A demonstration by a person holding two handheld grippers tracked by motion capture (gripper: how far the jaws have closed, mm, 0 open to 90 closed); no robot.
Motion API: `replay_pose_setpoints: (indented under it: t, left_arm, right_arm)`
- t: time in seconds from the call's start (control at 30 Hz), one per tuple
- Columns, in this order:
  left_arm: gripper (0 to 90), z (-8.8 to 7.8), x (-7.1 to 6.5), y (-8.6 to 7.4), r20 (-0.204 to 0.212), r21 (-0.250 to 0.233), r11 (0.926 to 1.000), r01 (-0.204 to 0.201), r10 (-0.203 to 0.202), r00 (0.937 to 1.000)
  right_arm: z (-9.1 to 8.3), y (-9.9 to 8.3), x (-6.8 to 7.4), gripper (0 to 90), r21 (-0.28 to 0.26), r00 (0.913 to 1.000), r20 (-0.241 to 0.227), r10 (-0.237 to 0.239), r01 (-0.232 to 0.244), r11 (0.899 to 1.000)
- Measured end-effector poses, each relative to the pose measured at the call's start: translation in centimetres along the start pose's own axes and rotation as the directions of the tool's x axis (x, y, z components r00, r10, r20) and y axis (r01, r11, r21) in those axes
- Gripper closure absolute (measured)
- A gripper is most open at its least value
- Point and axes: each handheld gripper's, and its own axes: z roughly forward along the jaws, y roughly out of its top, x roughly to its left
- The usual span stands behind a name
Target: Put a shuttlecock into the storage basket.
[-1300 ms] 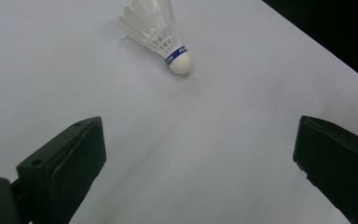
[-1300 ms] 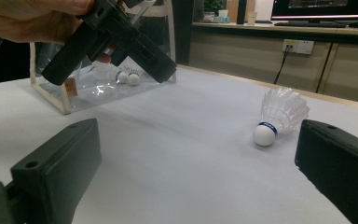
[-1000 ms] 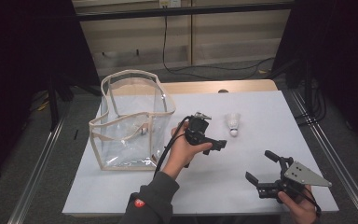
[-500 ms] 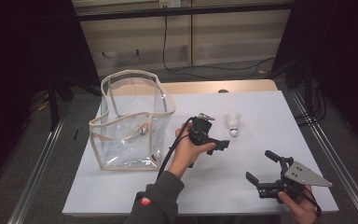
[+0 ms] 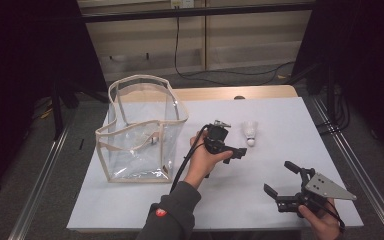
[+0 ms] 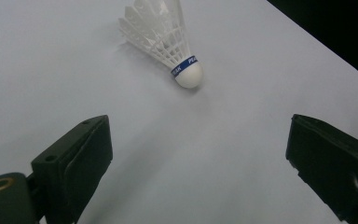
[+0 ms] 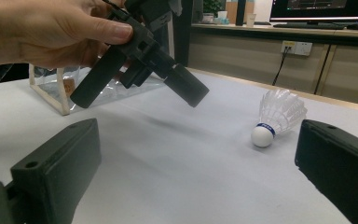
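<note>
On the white counter [image 5: 130, 210] a white feathered shuttlecock [image 5: 250, 132] lies on its side, its rounded cork end toward the person and its skirt pointing toward 12 o'clock in the high view. A blue band circles it just behind the cork, plain in the left gripper view [image 6: 170, 39].

The left hand-held gripper [image 5: 230, 145] hangs above the counter just at 9 o'clock of the shuttlecock, tilted down toward it, with nothing between its jaws. In the left gripper view the two black jaws stand wide apart at the bottom corners, and the shuttlecock lies ahead of them at about 12 o'clock, apart from both. The person's left hand [image 5: 202, 157] wraps the gripper's body from below, and its cable trails back along the dark sleeve [image 5: 175, 210].

The right hand-held gripper [image 5: 282, 180] sits low near the counter's near edge, at about 5 o'clock of the shuttlecock and well apart from it. Its jaws are spread wide and hold nothing. In the right gripper view the shuttlecock [image 7: 277, 116] lies ahead at about 1 o'clock, with the left hand-held gripper [image 7: 142, 79] hanging over the counter at about 10 o'clock.

A clear plastic tote bag [image 5: 140, 130] with cream trim and handles stands upright at 9 o'clock of the left hand-held gripper, its mouth open upward.
</note>
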Motion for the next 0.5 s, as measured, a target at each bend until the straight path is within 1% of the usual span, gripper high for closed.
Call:
replay_pose_setpoints:
  t: [0.1, 0.3, 0.5]
  left_arm:
    - [7.3, 0.23, -0.03, 0.15, -0.002, -0.002, 1.0, 0.004, -0.004, 1.0]
    - [7.4, 0.6, -0.14, 0.57, -0.004, 0.001, 1.0, -0.003, 0.003, 1.0]
    - [7.6, 0.98, -0.15, 0.78, -0.006, 0.001, 1.0, 0.004, -0.004, 1.0]
  right_arm:
    - [-0.01, 0.01, 0.0, 0.1, 0.0, 1.0, -0.001, 0.0, 0.0, 1.0]
    - [0.01, 0.0, 0.01, 0.1, 0.001, 1.0, -0.001, 0.002, -0.002, 1.0]
    - [0.02, -0.02, -0.01, 0.1, -0.001, 1.0, -0.002, 0.006, -0.006, 1.0]
